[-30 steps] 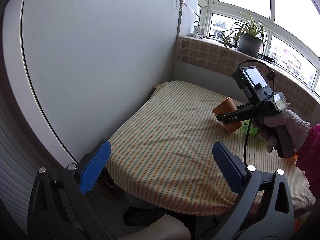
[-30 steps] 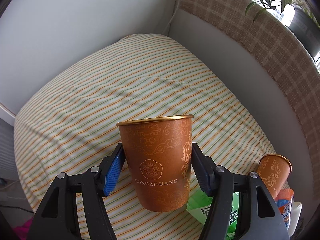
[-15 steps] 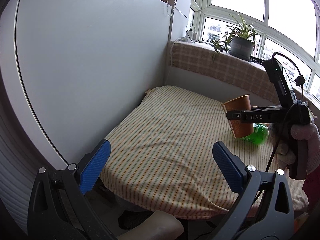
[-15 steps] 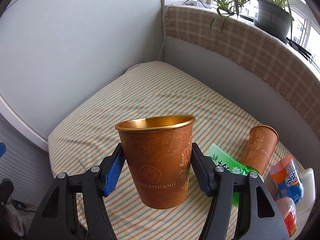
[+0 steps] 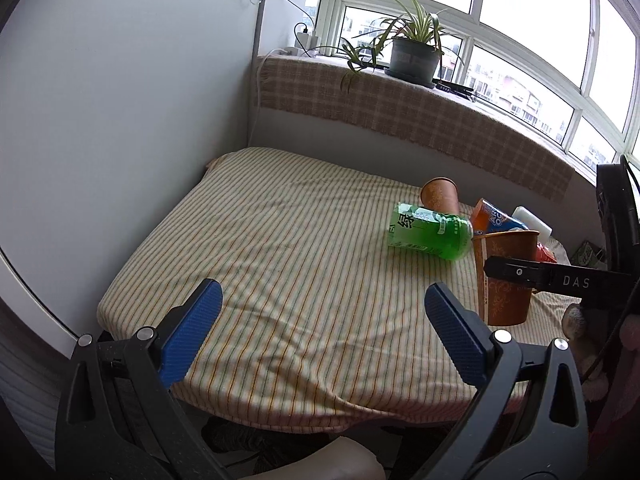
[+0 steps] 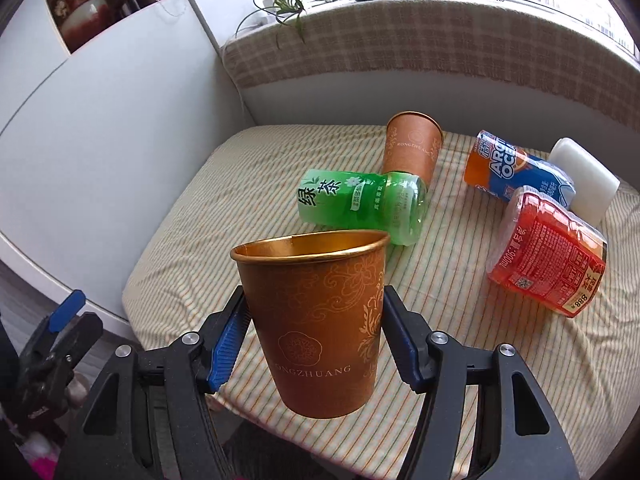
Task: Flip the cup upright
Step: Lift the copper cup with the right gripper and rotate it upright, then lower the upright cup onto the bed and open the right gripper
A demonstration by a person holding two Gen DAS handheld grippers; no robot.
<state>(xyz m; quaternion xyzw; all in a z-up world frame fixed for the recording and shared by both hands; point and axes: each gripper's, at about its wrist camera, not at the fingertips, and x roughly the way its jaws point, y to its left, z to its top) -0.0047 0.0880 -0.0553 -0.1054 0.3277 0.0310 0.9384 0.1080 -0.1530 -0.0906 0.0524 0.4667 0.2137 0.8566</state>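
The right tongs (image 6: 316, 344) grip the cup (image 6: 316, 320), their blue pads pressed against its two sides; the cup is upright, mouth up and base down, its long axis near vertical with a slight tilt; the part of its gold-lined inside that shows holds nothing. It hangs in the air above the near edge of the desk (image 6: 500, 360), which is covered with a striped cloth. In the left wrist view the same cup (image 5: 506, 276) sits at the right edge of the desk, a black finger of the right tongs (image 5: 556, 276) across its wall. The left tongs (image 5: 320, 328) are spread wide and hold nothing, above the near edge of the desk (image 5: 280, 260).

There are two cups: the gripped one and a second cup (image 6: 412, 152) standing mouth up toward the far edge; its inside is not visible from here. There are three bottles, all lying on their sides: a green bottle (image 6: 360, 204) touching the second cup's base, an orange and blue bottle (image 6: 516, 172) toward the far right corner, and a red bottle (image 6: 548, 264) near the right edge. One white block (image 6: 584, 180) lies against the orange and blue bottle. One potted plant (image 5: 412, 54) stands on the windowsill beyond the desk.
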